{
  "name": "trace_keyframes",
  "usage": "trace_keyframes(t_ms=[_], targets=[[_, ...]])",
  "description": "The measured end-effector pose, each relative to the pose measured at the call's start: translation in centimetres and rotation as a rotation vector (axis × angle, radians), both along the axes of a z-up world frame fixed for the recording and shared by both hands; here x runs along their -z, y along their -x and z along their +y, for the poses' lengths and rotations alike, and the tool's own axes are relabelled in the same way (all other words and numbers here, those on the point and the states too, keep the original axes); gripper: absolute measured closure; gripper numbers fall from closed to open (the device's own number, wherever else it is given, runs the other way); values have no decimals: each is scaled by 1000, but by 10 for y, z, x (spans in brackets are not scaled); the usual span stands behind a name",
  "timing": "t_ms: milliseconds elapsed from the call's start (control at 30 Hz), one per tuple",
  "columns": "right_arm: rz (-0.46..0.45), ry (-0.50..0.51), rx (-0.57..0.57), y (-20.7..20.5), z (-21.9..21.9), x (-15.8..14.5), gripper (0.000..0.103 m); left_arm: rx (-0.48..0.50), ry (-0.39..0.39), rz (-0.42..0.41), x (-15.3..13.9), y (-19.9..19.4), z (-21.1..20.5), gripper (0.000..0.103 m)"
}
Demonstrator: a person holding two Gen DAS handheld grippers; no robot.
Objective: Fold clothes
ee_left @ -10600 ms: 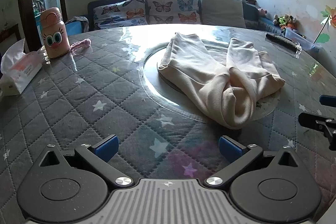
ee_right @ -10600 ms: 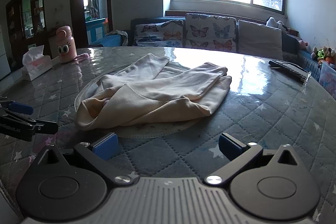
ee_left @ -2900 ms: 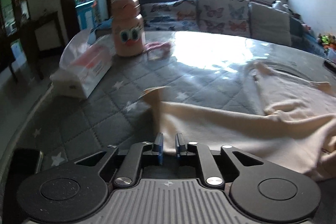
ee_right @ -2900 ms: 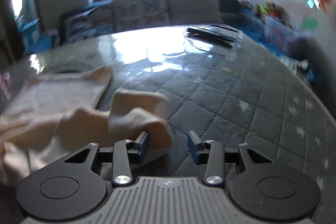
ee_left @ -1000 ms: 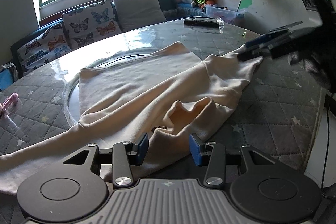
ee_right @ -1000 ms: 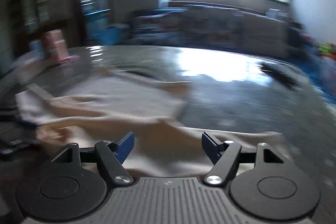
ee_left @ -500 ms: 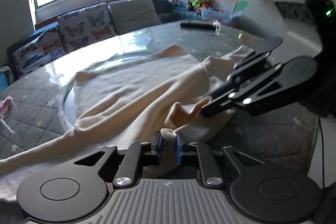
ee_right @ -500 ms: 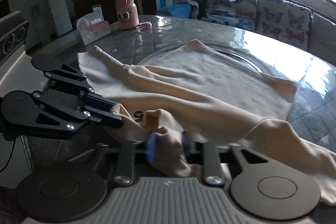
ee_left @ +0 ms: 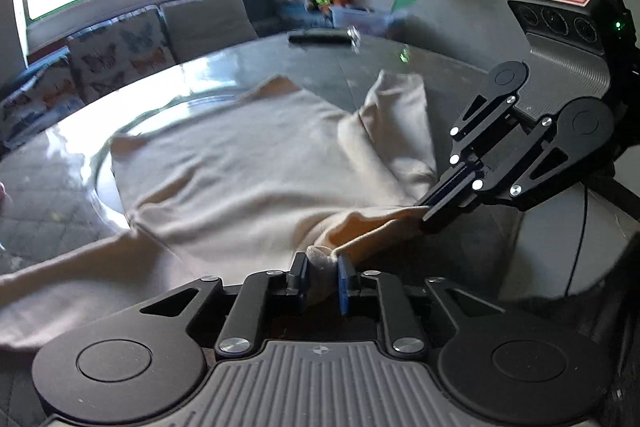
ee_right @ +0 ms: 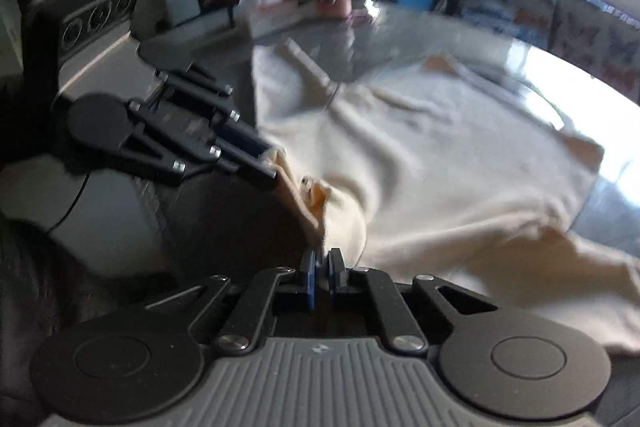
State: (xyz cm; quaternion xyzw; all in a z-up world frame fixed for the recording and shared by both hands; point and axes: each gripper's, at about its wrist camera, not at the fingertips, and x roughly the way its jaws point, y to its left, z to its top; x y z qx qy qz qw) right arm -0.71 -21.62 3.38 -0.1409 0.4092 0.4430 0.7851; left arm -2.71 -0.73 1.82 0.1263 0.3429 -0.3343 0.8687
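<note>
soft cream garment (ee_left: 248, 183) between both tools

The cream garment (ee_left: 240, 179) ahead of the left tool (ee_left: 322, 281) is soft, matt knit cloth with a slightly fuzzy nap, rumpled into loose folds. The left tool's links are matt black plastic set with shiny metal rivets, its fingers faced with smooth blue pads (ee_left: 343, 283), and its body just behind them is ribbed grey plastic. The right tool (ee_right: 320, 279) looks the same. Beyond the garment, the bench (ee_left: 208, 67) has a glossy, glass-like top that mirrors the window light over dull quilted fabric. Farther off, the cushions (ee_left: 120, 55) are printed matt cloth.
</note>
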Motion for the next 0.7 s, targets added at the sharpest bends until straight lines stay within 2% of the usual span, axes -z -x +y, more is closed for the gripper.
trace_keyframes(t_ms=[133,200,367,500,567,700], targets=[[-11,-34,2,-5,-9,-15,93,18,15,-27,-15,1,7,83],[-54,-55,58,-15,-15,-26,92,7,30,-53,-22,-2,10,83],[-60,-81,212,-44,-25,-19,88,-85,91,-70,-29,-29,11,83],[-40,-29,256,-54,-25,2,85,-90,104,-23,-13,-49,-3,83],[-21,14,269,-50,-28,13,85,-67,71,1,1,-51,-14,83],[12,68,271,-39,-39,14,75,-14,19,51,17,-51,-25,83]])
